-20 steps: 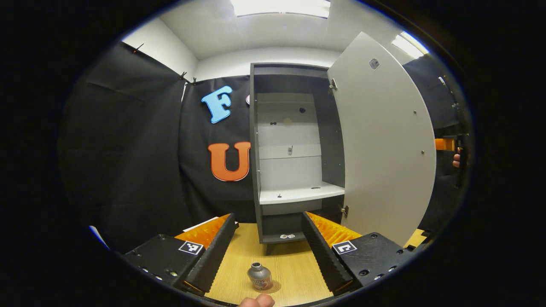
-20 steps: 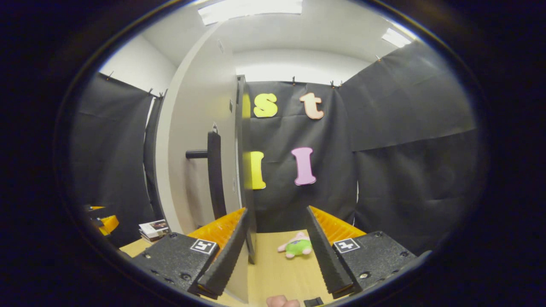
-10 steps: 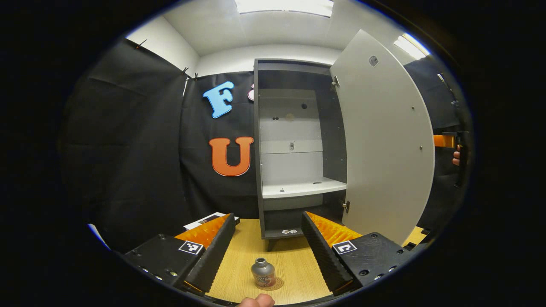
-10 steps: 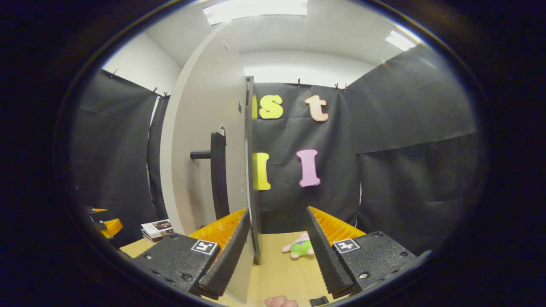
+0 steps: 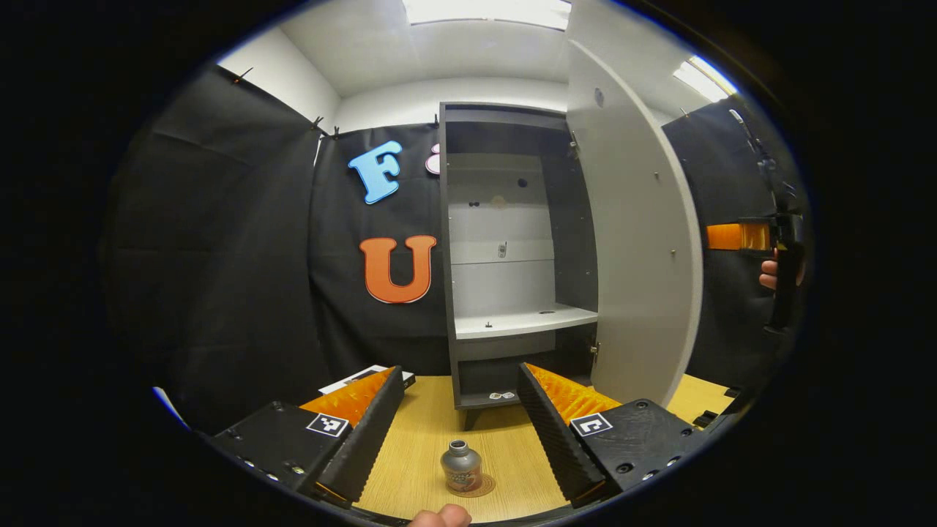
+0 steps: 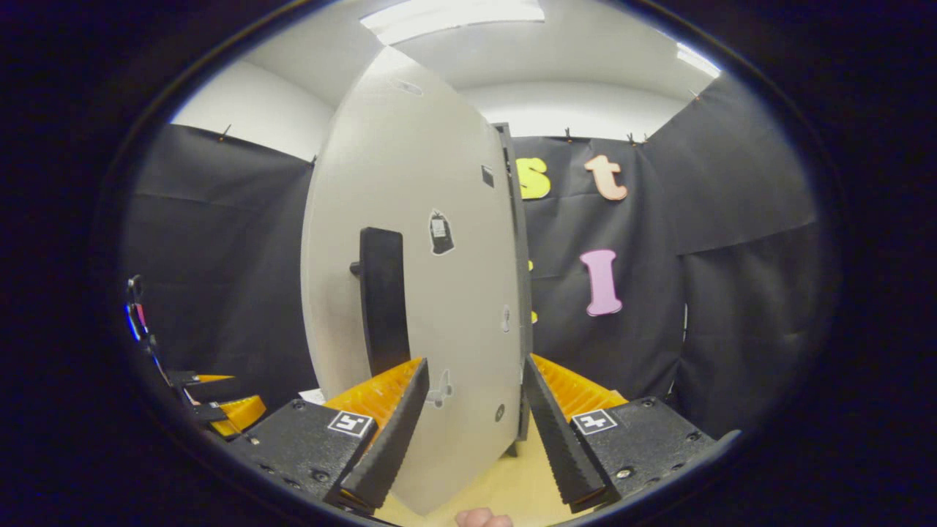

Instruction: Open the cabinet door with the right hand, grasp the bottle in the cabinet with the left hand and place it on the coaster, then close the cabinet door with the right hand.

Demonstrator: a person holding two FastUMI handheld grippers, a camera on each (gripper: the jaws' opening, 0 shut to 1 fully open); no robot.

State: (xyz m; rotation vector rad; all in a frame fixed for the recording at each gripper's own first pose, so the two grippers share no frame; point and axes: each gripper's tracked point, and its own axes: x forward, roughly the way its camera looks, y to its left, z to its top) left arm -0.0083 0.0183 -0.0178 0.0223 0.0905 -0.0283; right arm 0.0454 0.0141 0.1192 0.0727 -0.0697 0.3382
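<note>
My left gripper (image 5: 460, 421) has its two fingers spread wide with nothing between them. One bottle (image 5: 462, 467) stands upright on the one round coaster (image 5: 483, 486), on the wooden surface (image 5: 424, 439) in front of the cabinet (image 5: 505, 249) and between my fingers without touching either. The cabinet has one pale shelf (image 5: 523, 322) with nothing large on it; a couple of small dark specks lie there, too small to make out. Its single door (image 5: 629, 241) hangs open on the cabinet's right side. Beyond the door's edge I see my right gripper (image 5: 739, 237), held by a hand (image 5: 768, 274).

In the right gripper view, my right gripper (image 6: 474, 421) is also wide open and holds nothing. The door (image 6: 424, 293) stands right ahead of it, its lower edge in the gap between the two fingers. One black handle (image 6: 382, 300) runs upright on the door's face, just above my left-hand finger (image 6: 388, 439). I think a stack of books (image 5: 362, 376) lies left of the cabinet.
</note>
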